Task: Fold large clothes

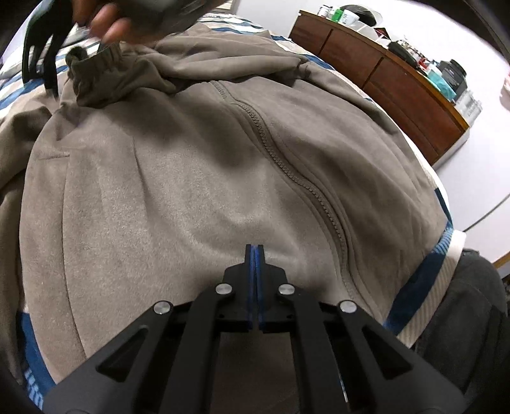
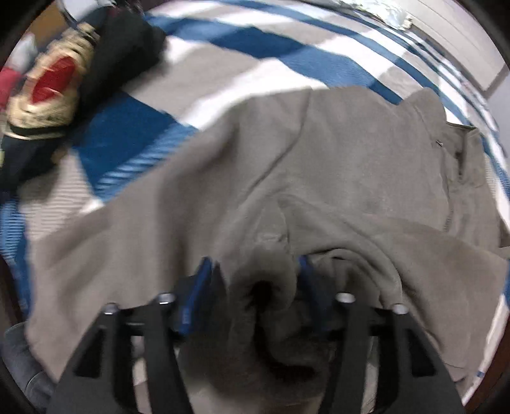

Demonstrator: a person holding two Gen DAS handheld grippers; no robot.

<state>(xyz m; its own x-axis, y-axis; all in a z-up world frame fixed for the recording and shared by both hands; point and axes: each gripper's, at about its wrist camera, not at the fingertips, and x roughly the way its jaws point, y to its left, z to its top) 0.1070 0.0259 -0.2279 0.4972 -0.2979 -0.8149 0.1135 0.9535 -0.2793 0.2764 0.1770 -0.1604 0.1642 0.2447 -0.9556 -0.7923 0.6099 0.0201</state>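
Observation:
A large grey-brown zip jacket (image 1: 178,178) lies spread on the bed, its zipper (image 1: 287,159) running down the middle. My left gripper (image 1: 254,251) is shut, pads together, tips at the jacket's near hem with no cloth visibly pinched. A sleeve with an elastic cuff (image 1: 105,60) is folded across the chest at the far side. There a hand (image 1: 118,22) holds my right gripper (image 1: 40,76). In the right wrist view my right gripper (image 2: 255,274) stands open, pointing steeply down, and the bunched cuff (image 2: 261,286) sits loose between its blue pads (image 2: 200,280).
The bed wears a blue, white and beige striped cover (image 2: 261,47). A dark garment with a red and cream patch (image 2: 47,92) lies on the bed beside the jacket. A wooden dresser (image 1: 382,86) crowded with bottles stands beyond the bed. Dark trousers (image 1: 462,312) show at the near edge.

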